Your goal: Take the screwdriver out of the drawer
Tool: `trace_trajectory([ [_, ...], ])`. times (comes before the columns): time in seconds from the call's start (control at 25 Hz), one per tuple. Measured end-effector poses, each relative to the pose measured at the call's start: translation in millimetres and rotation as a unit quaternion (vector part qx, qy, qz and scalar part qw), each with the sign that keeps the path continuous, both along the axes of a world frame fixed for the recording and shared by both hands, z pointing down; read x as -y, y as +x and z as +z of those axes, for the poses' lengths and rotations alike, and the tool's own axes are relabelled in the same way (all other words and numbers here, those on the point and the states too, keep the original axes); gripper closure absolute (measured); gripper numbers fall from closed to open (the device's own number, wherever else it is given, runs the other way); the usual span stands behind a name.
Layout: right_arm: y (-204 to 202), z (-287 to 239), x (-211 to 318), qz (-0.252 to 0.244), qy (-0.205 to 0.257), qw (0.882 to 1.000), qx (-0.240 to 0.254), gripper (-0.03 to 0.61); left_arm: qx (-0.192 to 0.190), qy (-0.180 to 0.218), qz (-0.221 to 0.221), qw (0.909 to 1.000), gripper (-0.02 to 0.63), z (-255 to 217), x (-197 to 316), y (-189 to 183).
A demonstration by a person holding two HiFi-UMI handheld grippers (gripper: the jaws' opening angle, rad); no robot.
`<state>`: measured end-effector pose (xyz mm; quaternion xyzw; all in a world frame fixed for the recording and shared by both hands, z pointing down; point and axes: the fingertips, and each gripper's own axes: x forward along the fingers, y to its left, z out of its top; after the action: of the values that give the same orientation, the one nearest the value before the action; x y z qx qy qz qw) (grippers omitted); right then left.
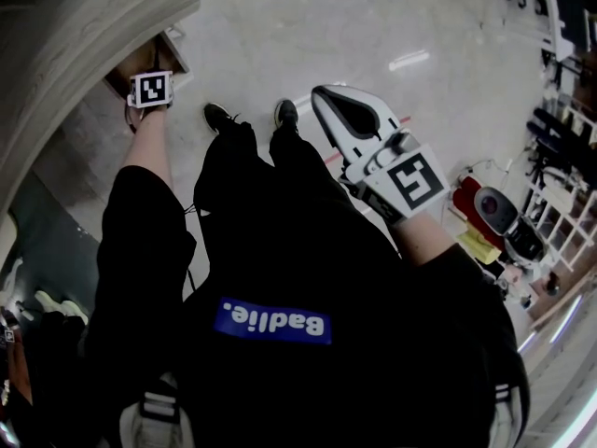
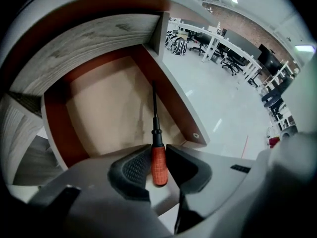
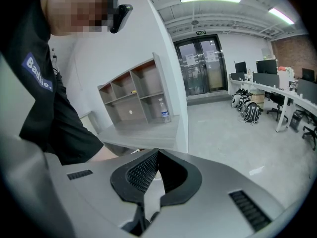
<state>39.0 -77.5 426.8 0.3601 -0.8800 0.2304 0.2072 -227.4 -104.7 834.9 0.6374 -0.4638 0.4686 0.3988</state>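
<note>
I am at the grasp-and-lift step. My left claw (image 2: 157, 148) points steeply down over the open drawer (image 2: 171, 100) of the desk (image 1: 84, 26), and its two ribbed pads are closed narrowly on the orange handle of the screwdriver (image 2: 156, 138). The handle sits upright between the pads, its butt end toward my camera, and the dark shaft runs down into the drawer close along the reddish-brown side wall. I cannot tell whether the tip rests on the pale drawer bottom or hangs just above it. So the screwdriver is in my grip but not yet out: most of its length is inside the drawer walls. My right claw (image 3: 157, 152) is off to the side, away from the drawer, with its tips together and nothing between them. As I judge it, the next move calls for a straight lift along the shaft, keeping the squeeze firm so the round handle does not slip or swing, until the tip clears the drawer's rim, and only then a carry away from the desk.
</note>
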Motion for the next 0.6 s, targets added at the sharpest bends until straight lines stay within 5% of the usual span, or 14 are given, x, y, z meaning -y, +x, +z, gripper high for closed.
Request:
trace_trajectory([
  [0.24, -7.7, -21.1, 0.9, -0.004, 0.023, 1.0, -0.005, 0.551, 0.001, -0.019, 0.023, 0.9996, 0.518, -18.4, -15.6, 0.0],
  [0.6, -23.9, -46.4, -0.9, -0.017, 0.065, 0.998, 0.019, 0.552, 0.004, 0.03, 0.01, 0.9995, 0.52, -60.2, -30.3, -13.0],
])
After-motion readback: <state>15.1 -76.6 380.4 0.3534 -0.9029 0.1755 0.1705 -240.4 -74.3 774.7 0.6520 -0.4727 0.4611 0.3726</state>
